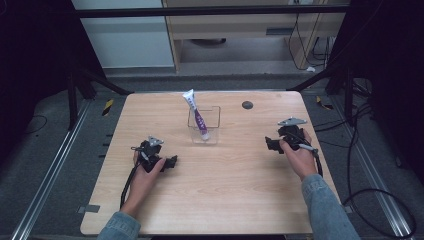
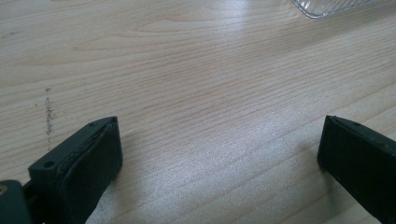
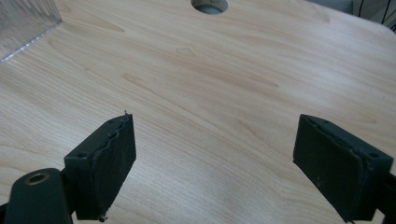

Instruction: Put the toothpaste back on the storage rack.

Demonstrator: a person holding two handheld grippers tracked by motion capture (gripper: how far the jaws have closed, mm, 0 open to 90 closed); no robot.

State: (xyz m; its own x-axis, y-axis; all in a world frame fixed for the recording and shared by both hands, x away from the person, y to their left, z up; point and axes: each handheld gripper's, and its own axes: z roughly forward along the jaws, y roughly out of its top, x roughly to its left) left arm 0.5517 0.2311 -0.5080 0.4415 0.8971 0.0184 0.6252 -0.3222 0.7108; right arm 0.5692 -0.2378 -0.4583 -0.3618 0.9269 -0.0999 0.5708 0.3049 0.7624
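Note:
A white and purple tube (image 1: 196, 114) leans in a clear plastic box (image 1: 211, 131) at the table's middle back, its crimped end sticking out above the rim. My left gripper (image 1: 172, 161) rests low at the front left, pointing right toward the table's middle, open with bare wood between its pads (image 2: 95, 158). My right gripper (image 1: 270, 144) is at the right, pointing left toward the box, also open with nothing between its pads (image 3: 109, 161). A corner of the clear box (image 3: 23, 21) appears at the top left of the right gripper view.
A round dark cable hole (image 1: 247, 105) sits in the wooden table (image 1: 225, 190) behind the right gripper, seen close as hole (image 3: 209, 4). The box edge (image 2: 327, 5) shows at the top of the left gripper view. Dark frame legs and cables surround the table.

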